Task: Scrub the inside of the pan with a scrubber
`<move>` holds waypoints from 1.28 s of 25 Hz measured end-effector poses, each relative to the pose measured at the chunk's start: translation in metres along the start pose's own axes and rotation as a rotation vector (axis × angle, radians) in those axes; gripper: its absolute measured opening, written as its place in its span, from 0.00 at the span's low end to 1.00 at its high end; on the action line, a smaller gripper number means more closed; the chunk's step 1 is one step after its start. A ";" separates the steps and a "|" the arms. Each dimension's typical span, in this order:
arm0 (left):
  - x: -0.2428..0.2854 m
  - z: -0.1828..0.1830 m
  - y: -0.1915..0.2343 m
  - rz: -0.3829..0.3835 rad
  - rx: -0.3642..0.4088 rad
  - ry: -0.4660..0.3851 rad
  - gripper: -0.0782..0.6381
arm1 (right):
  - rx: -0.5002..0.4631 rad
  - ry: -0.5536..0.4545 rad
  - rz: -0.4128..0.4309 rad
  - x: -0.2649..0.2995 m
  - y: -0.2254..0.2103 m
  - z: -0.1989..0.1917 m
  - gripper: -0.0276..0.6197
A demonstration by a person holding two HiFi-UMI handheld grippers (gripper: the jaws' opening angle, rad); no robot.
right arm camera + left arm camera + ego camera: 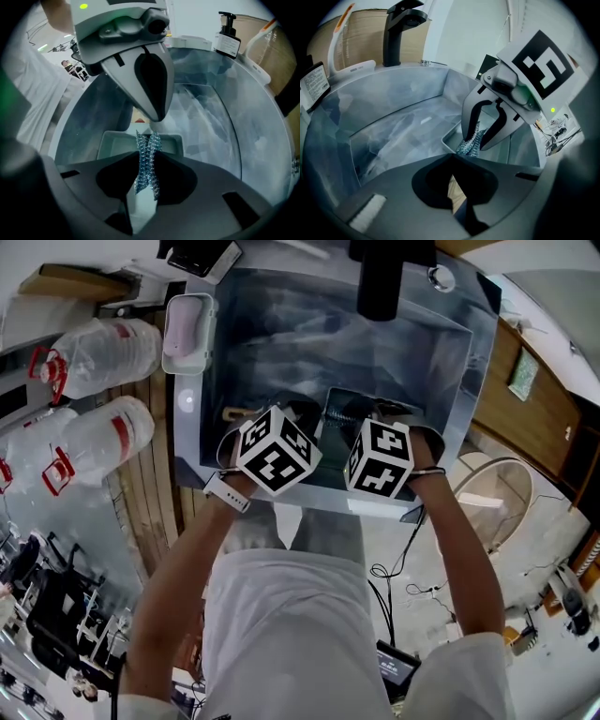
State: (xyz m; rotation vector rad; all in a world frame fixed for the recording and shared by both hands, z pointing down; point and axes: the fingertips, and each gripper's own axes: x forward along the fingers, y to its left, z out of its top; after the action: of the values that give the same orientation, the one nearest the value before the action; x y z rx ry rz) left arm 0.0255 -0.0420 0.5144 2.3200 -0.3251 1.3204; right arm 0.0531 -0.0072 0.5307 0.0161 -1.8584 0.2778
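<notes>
Right gripper view, scrubber (146, 145) pinched in R gripper (144, 174) jaws, above pan (112, 140) (grey).

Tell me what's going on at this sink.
A person is working over the sink with a gripper in each hand. The right claw is shut on a metal scrubber, held just over a rectangular pan lying in the sink. The left claw is shut on what looks like the pan's wooden handle. Whether the scrubber touches the pan can't be told.
</notes>
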 end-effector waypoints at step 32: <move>0.006 -0.006 0.000 0.027 0.036 0.035 0.10 | -0.002 0.105 0.323 0.000 0.077 -0.030 0.20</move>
State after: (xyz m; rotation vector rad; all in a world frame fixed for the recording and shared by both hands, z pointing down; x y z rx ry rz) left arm 0.0243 -0.0391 0.5219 2.3270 -0.3242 1.3894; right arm 0.0699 0.0734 0.5246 -0.2972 -1.7526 0.4910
